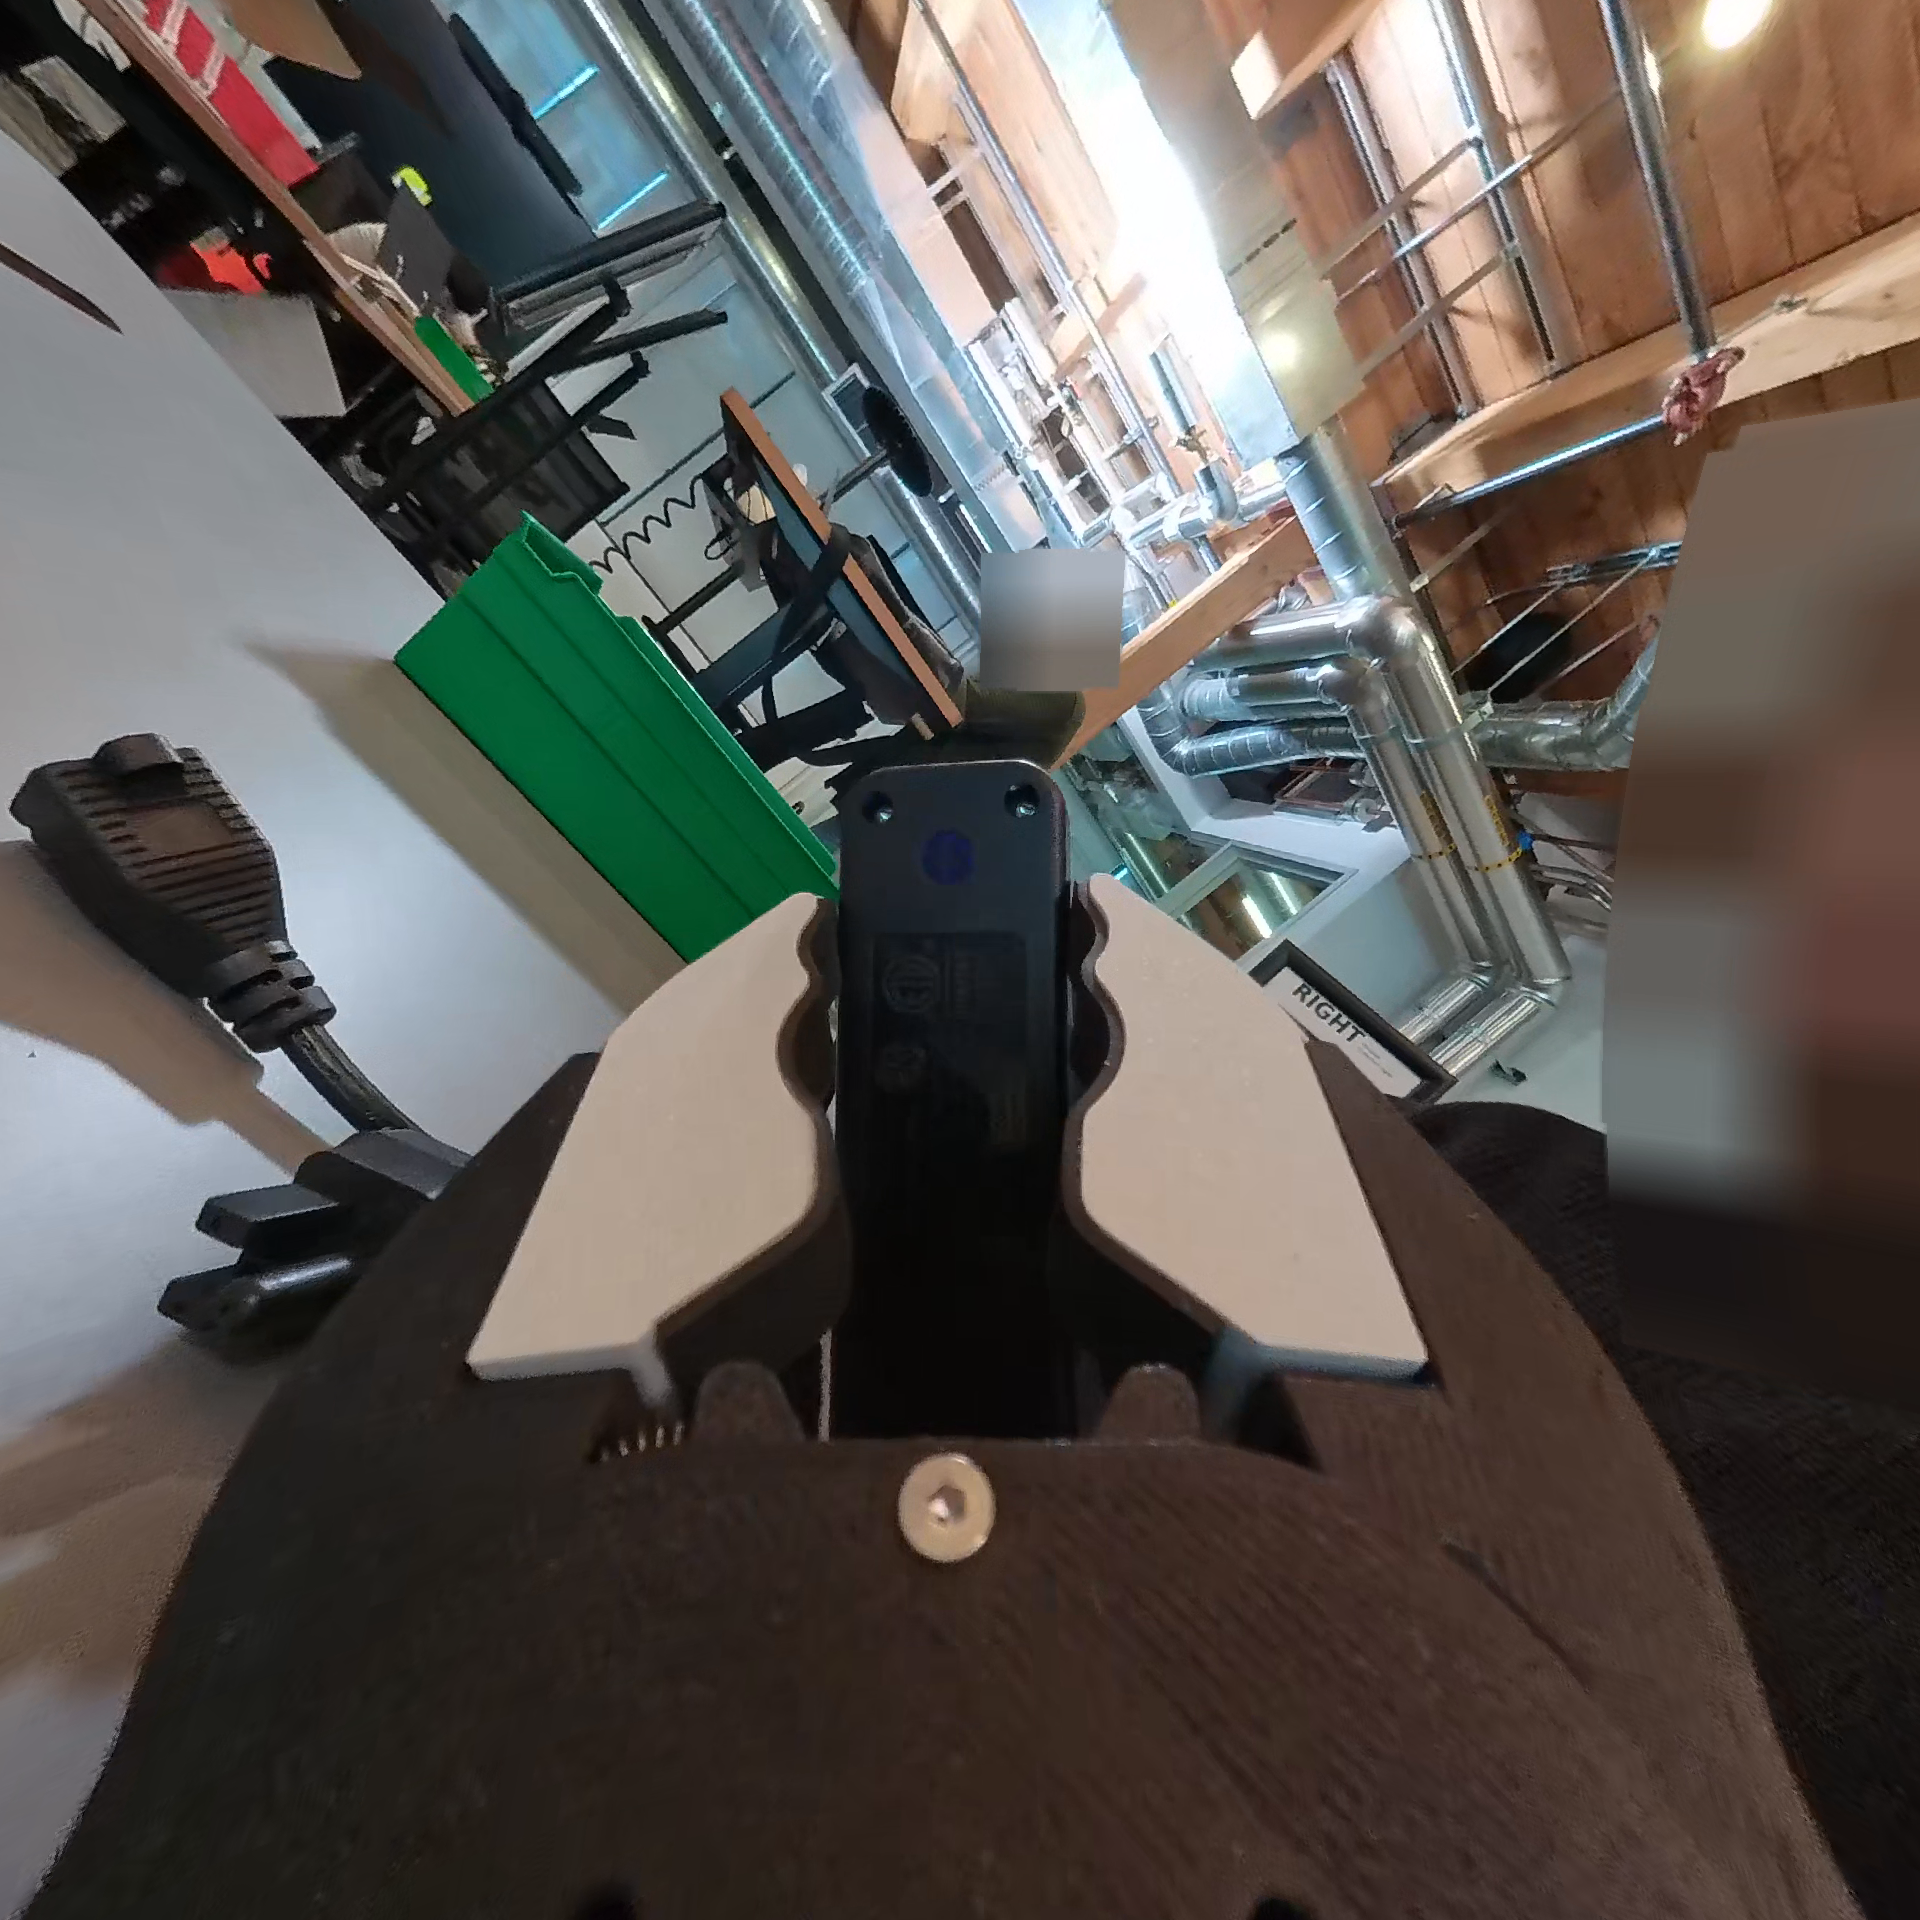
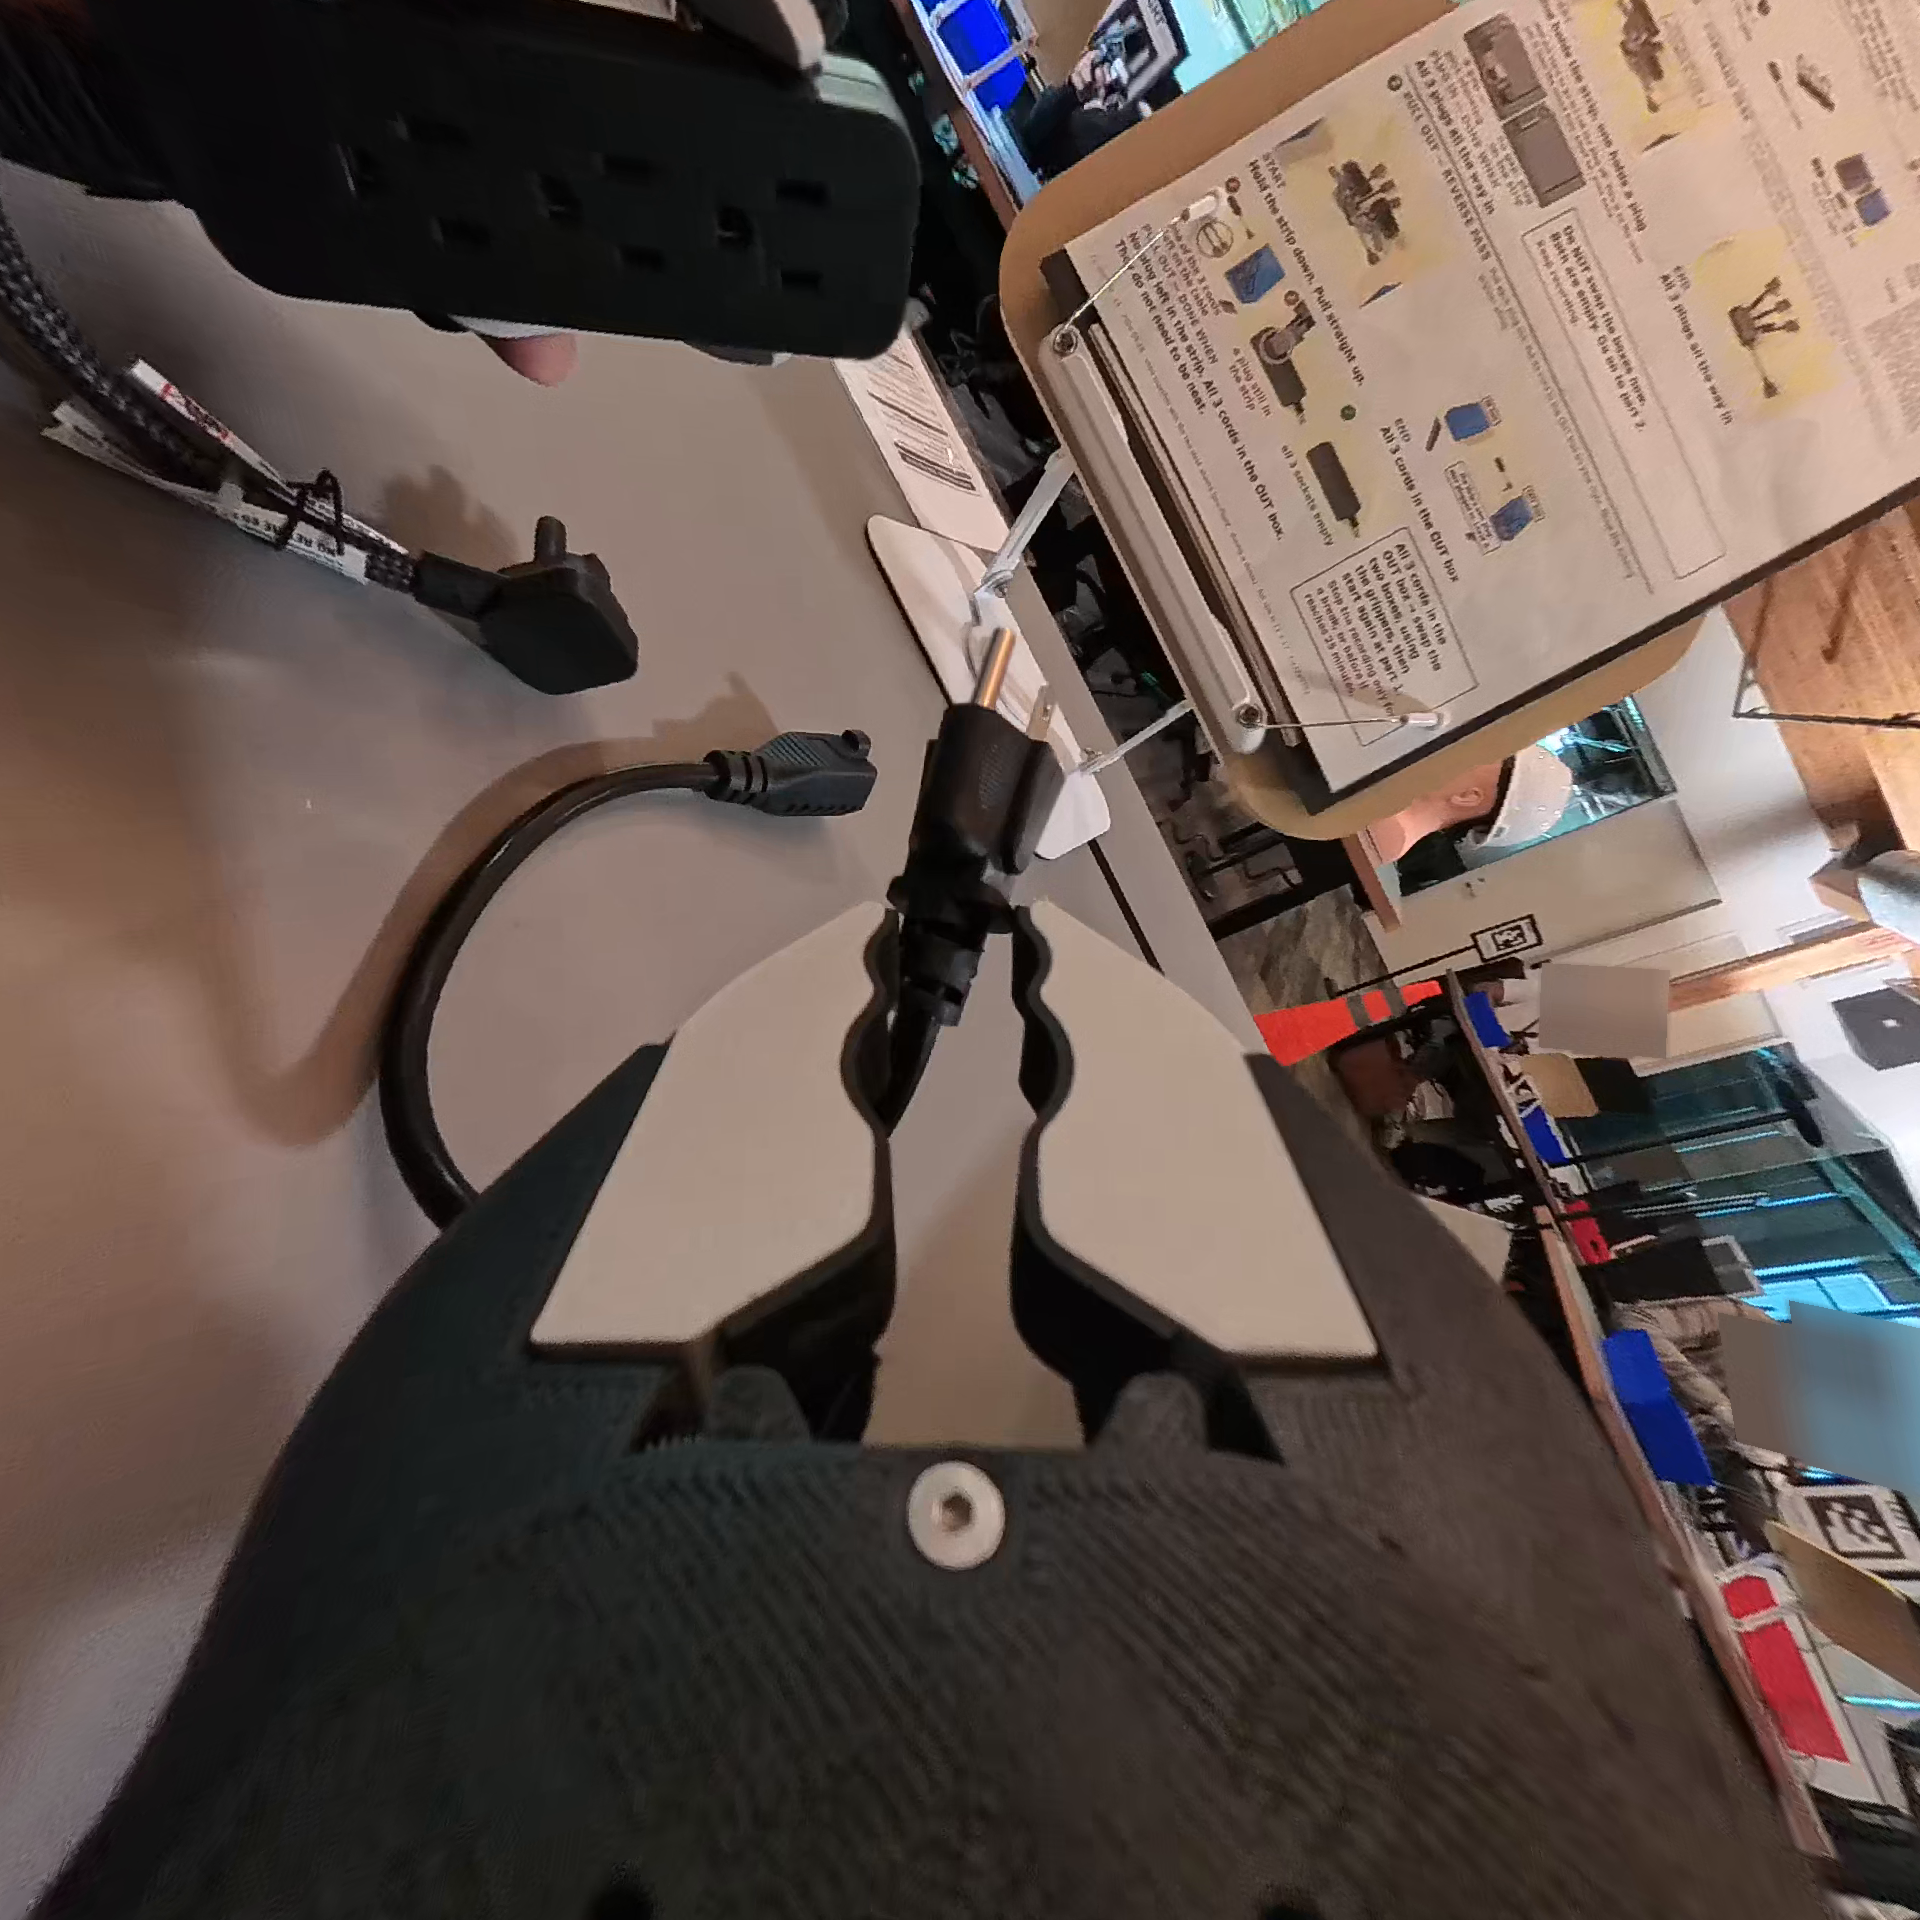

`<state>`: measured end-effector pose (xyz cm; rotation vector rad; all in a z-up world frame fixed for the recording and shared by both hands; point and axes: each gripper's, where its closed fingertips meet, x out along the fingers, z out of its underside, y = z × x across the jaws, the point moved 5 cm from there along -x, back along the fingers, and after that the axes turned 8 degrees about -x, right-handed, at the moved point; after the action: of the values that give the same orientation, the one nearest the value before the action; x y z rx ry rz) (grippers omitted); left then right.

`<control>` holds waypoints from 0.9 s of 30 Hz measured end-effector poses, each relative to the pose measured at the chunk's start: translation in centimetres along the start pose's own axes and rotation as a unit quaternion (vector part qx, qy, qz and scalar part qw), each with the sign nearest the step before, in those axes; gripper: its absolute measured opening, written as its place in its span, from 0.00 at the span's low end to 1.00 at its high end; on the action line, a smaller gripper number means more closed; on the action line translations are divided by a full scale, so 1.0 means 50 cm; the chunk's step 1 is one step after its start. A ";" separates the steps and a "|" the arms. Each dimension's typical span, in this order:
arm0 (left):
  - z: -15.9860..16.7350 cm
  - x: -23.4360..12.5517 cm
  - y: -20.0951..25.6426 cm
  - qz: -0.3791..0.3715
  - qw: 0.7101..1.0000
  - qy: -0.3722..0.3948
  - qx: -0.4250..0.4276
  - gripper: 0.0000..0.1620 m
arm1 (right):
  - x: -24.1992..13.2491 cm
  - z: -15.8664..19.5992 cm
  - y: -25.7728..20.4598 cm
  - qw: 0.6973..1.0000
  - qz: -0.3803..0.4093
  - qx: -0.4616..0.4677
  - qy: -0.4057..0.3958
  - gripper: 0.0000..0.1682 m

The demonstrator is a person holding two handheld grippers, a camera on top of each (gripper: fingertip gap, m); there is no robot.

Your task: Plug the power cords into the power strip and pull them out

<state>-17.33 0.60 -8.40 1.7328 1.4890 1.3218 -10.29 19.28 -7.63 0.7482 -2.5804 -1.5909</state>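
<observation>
My left gripper (image 1: 951,935) is shut on the black power strip (image 1: 951,1039), held off the table with its back side toward the camera. In the right wrist view the strip (image 2: 582,197) hangs at the top left, sockets showing and empty. My right gripper (image 2: 951,925) is shut on a black power cord just behind its three-prong plug (image 2: 982,779), prongs pointing away. The cord (image 2: 436,997) loops over the grey table to its socket end (image 2: 800,779). The strip's own flat plug (image 2: 551,618) lies on the table beyond it.
A green bin (image 1: 613,727) stands on the grey table (image 1: 208,582) past the strip. A black cord end (image 1: 166,862) and a plug (image 1: 270,1247) lie at the left. A clipboard with an instruction sheet (image 2: 1403,364) stands on a wire stand at the table's right edge.
</observation>
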 end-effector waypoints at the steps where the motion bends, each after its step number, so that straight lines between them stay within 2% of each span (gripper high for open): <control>1: 0.002 0.002 0.000 0.000 1.000 -0.003 -0.004 0.27 | -0.002 -0.004 -0.002 1.000 0.004 -0.005 0.000 0.12; 4: 0.013 0.011 -0.001 -0.006 1.000 -0.021 -0.009 0.27 | -0.009 -0.021 -0.010 0.999 0.024 -0.038 0.003 0.12; 8: 0.027 0.015 0.001 -0.006 0.999 -0.029 -0.012 0.27 | -0.005 -0.042 -0.036 0.991 0.056 -0.125 -0.003 0.12; 14: 0.020 0.004 0.004 -0.008 1.000 -0.007 -0.010 0.27 | 0.006 -0.047 -0.069 0.979 0.050 -0.196 -0.009 0.09; 22: 0.011 -0.009 0.002 -0.012 1.000 0.015 -0.010 0.27 | -0.008 -0.040 -0.070 0.982 0.024 -0.184 0.032 0.11; 25: 0.012 -0.009 0.002 -0.013 1.000 0.015 -0.008 0.27 | -0.005 -0.035 -0.066 0.990 0.003 -0.134 0.044 0.14; 27: 0.012 -0.010 0.001 -0.013 1.000 0.016 -0.008 0.27 | 0.004 -0.024 -0.059 0.997 -0.018 -0.061 0.046 0.16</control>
<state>-16.73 0.26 -8.75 1.6843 1.5091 1.3500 -9.01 17.12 -9.59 0.8421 -2.3945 -1.6650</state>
